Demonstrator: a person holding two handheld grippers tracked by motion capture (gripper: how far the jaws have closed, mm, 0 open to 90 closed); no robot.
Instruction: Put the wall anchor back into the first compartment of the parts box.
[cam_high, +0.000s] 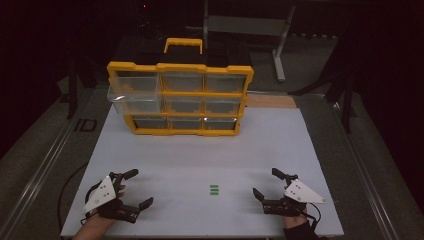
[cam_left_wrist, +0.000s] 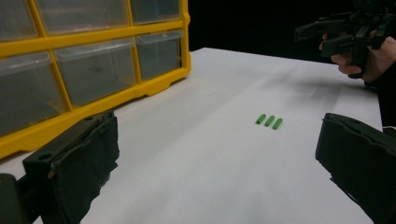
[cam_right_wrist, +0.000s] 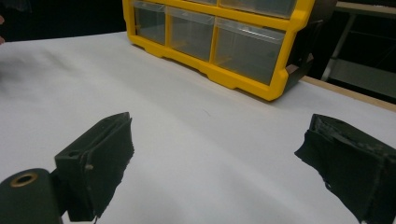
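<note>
Three small green pieces (cam_high: 214, 190) lie side by side on the white tabletop (cam_high: 200, 150), between my two grippers. My left gripper (cam_high: 140, 188) rests near the front left corner, open with nothing between its jaws. My right gripper (cam_high: 265, 182) sits near the front right, also open and empty. In the left gripper view the green pieces (cam_left_wrist: 269, 121) lie ahead, to the right of the midline between the wide-spread jaws of the left gripper (cam_left_wrist: 215, 163), and the right gripper (cam_left_wrist: 345, 30) shows at the top right in a hand. The right gripper (cam_right_wrist: 219, 154) faces bare tabletop.
A yellow organizer (cam_high: 180, 67) with clear drawers stands upright at the back of the tabletop, a black handle area behind it. One clear drawer (cam_high: 134, 95) on its left side sticks out. The organizer (cam_left_wrist: 93, 70) (cam_right_wrist: 219, 37) lies ahead of both grippers. Dark floor surrounds the table.
</note>
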